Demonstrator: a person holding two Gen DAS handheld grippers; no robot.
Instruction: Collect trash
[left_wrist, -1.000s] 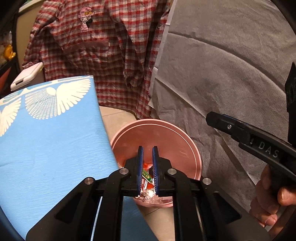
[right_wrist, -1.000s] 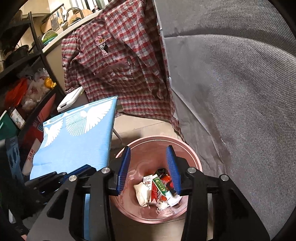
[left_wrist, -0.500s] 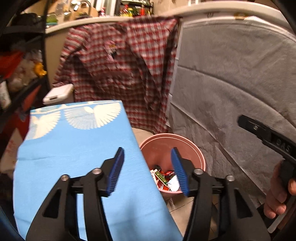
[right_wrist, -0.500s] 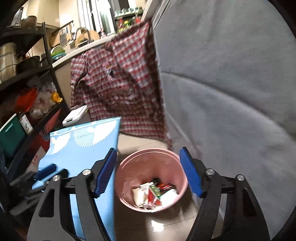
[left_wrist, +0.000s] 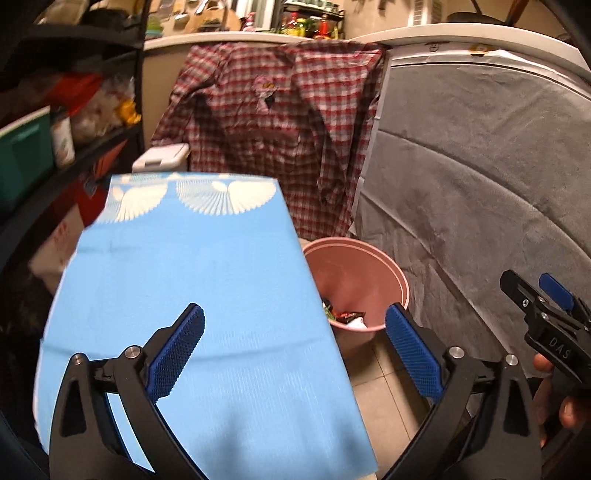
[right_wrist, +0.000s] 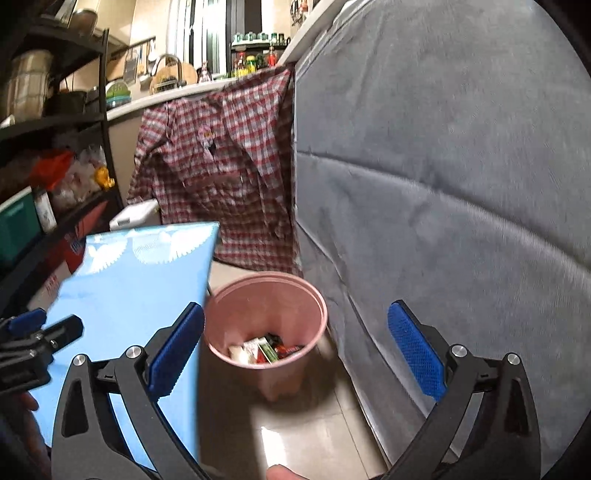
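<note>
you're in a lived-in home, at the edge of a kitchen. a counter (right_wrist: 173, 98) runs across the back with a curved faucet (right_wrist: 168, 61) and bottles of condiments (left_wrist: 306, 27) lined up behind it. a red plaid shirt (left_wrist: 273, 129) hangs over the counter's edge. dark metal shelving (right_wrist: 55, 122) on your left is crammed with pots, bags and boxes. a pink bin (right_wrist: 266, 306) stands on the tiled floor (right_wrist: 317, 435) beside a cloth-covered board in blue (left_wrist: 192, 295).
</note>
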